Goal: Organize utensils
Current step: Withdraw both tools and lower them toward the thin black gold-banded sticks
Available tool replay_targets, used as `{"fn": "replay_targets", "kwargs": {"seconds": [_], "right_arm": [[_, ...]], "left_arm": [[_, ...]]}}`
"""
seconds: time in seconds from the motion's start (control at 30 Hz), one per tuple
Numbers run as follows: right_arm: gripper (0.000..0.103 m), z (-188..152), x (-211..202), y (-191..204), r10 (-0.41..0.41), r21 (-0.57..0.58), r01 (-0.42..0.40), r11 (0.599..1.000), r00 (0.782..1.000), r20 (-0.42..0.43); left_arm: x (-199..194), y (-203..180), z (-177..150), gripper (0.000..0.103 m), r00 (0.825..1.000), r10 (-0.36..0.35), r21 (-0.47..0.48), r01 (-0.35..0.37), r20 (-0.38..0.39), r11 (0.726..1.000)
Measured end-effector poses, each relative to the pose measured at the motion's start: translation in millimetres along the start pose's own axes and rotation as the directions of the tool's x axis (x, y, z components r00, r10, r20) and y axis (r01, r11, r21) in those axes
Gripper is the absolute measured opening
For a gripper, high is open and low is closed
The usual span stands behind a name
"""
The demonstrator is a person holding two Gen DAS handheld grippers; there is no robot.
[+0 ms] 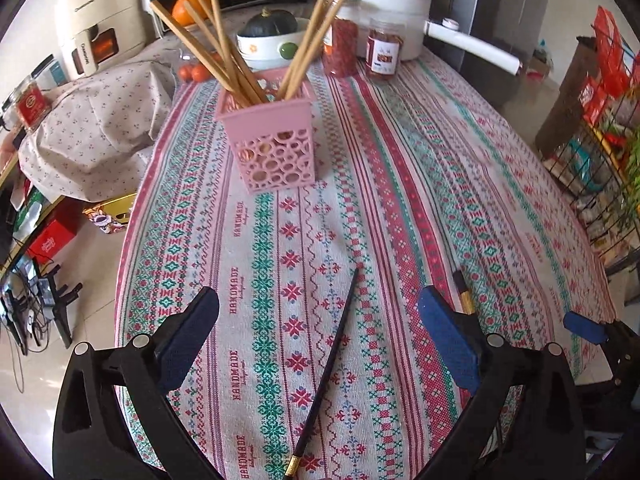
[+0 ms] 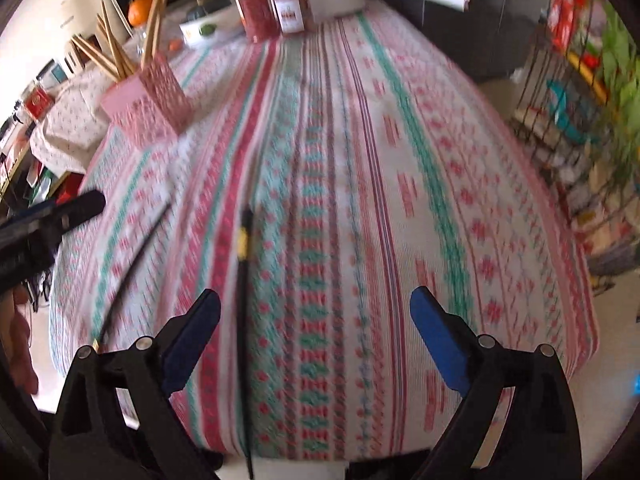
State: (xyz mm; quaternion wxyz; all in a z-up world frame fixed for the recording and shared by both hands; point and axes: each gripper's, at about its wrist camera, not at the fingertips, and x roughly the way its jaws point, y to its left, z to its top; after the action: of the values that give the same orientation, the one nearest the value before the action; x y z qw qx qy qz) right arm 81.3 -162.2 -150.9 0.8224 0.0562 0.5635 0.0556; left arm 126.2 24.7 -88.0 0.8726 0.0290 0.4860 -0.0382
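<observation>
A pink openwork holder (image 1: 270,142) stands on the patterned tablecloth with several wooden chopsticks (image 1: 228,52) in it; it also shows in the right wrist view (image 2: 148,100). A dark chopstick (image 1: 326,372) lies on the cloth between the open jaws of my left gripper (image 1: 320,334). A second dark chopstick with a gold band (image 2: 242,280) lies between the open jaws of my right gripper (image 2: 316,320); its end (image 1: 464,292) shows past the left gripper's right finger. The first chopstick (image 2: 132,268) lies to its left. Both grippers are empty.
Two red jars (image 1: 362,48), a white pot with a long handle (image 1: 400,4) and a bowl with a squash (image 1: 272,38) stand at the far end. A cloth-covered object (image 1: 96,128) is at the left. A wire rack (image 1: 600,152) stands right of the table.
</observation>
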Motion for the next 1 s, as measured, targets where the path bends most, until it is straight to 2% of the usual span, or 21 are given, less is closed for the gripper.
{"fn": "replay_targets", "kwargs": {"seconds": [0.2,0.37,0.43,0.5,0.57,0.7,0.77,0.83,0.93,1.0], "right_arm": [[0.094,-16,-5,-4,0.014,-0.019,-0.015,1.0,1.0,-0.014],[0.094,-27,-14,0,0.017,-0.062,-0.018,0.998,1.0,-0.006],[0.094,-26,-13,-3,0.017,-0.062,-0.018,0.998,1.0,-0.009],[0.094,-28,-14,-7,0.018,-0.051,-0.019,0.999,1.0,-0.014],[0.094,-29,-14,-13,0.027,-0.032,-0.028,0.999,0.999,-0.03],[0.094,-27,-10,-16,0.055,-0.017,-0.057,0.998,0.996,-0.063],[0.094,-29,-11,-15,0.057,-0.03,-0.059,0.998,0.996,-0.065],[0.094,-30,-10,-13,0.054,-0.039,-0.057,0.998,0.996,-0.066],[0.094,-30,-9,-16,0.056,-0.027,-0.058,0.998,0.996,-0.068],[0.094,-30,-8,-19,0.064,-0.011,-0.065,0.998,0.995,-0.076]], "left_arm": [[19,-8,-3,0.096,0.997,-0.007,0.041,0.01,-0.08,0.999],[39,-14,-1,0.096,0.984,-0.035,0.064,0.047,-0.176,0.997],[46,-17,0,0.096,0.979,-0.013,0.082,0.031,-0.202,0.996],[52,-20,0,0.096,0.973,-0.012,0.094,0.035,-0.229,0.995],[64,-23,1,0.096,0.958,-0.032,0.099,0.063,-0.286,0.993],[82,-24,5,0.096,0.942,-0.02,0.101,0.057,-0.335,0.993],[92,-24,8,0.097,0.936,-0.017,0.102,0.057,-0.353,0.993],[99,-19,12,0.097,0.928,-0.05,0.059,0.077,-0.369,0.995],[103,-17,18,0.095,0.929,-0.059,0.041,0.08,-0.366,0.996],[103,-13,24,0.084,0.935,-0.059,0.063,0.086,-0.349,0.994]]}}
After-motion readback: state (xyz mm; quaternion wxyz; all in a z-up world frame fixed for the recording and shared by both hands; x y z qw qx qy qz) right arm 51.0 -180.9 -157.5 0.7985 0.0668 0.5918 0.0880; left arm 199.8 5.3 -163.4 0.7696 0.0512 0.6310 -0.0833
